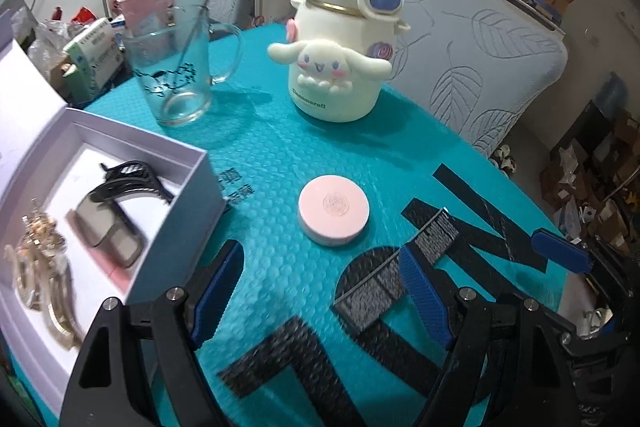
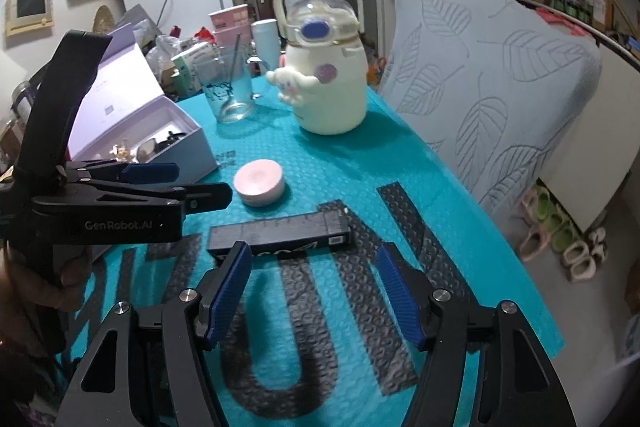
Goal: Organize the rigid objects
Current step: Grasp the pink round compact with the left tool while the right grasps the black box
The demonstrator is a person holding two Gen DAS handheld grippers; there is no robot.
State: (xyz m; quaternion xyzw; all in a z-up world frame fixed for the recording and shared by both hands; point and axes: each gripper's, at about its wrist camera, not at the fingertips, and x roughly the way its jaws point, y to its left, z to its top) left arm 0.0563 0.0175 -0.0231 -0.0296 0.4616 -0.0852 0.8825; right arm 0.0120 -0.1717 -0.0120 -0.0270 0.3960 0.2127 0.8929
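Two items remain loose on the teal mat [image 1: 280, 155]: a pink compact [image 1: 333, 211] and a black bar [image 2: 280, 233]. Glasses [image 1: 108, 231] and a clip [image 1: 132, 179] already lie in the box [image 1: 168, 147]. Both the left gripper [image 1: 320, 291] and right gripper [image 2: 316, 287] hang wide and empty.

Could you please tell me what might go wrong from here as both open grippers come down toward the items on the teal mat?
1. The long black rectangular box lies crosswise just ahead of the right gripper; a corner grip could twist it.
2. The left gripper also flanks that box, so the two may collide.
3. The round pink compact is low and could slide.
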